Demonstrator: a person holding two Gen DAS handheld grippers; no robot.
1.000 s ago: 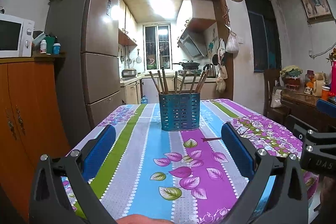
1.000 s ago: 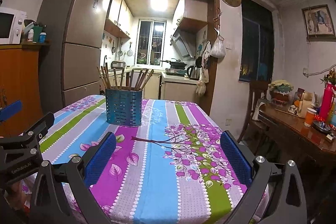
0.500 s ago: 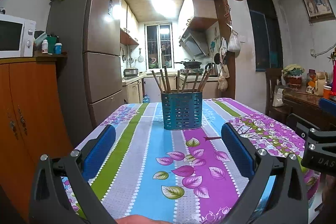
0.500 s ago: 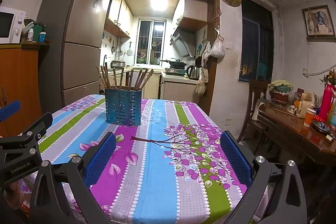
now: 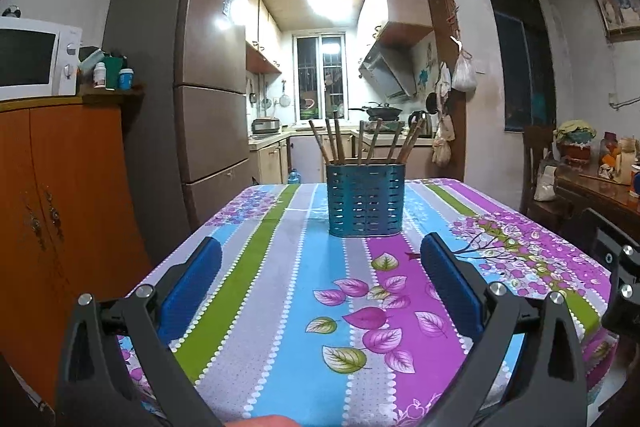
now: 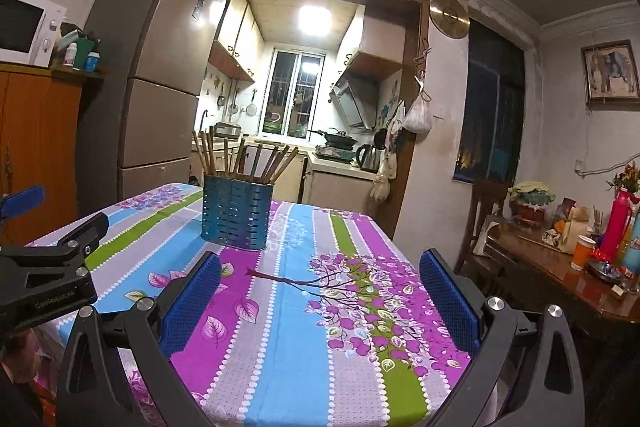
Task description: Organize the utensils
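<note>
Compared with a second ago the blue holder (image 5: 365, 200) sits a bit nearer and higher in the left view, so the left tongs (image 5: 320, 287) have crept toward it, and the right tongs (image 6: 320, 291) have tipped up to show more ceiling. Both tongs are spread wide and carry nothing. The holder stands upright near the far end of the surface (image 5: 280, 307), full of brown chopsticks (image 5: 362, 143), with nothing between it and the tongs. Striped floral cloth covers the surface, and a kitchen doorway opens behind it. A fridge (image 5: 208, 87) and a microwave (image 5: 36, 59) on an orange cabinet (image 5: 60, 219) stand left, a cluttered wooden sideboard (image 6: 560, 279) right.
</note>
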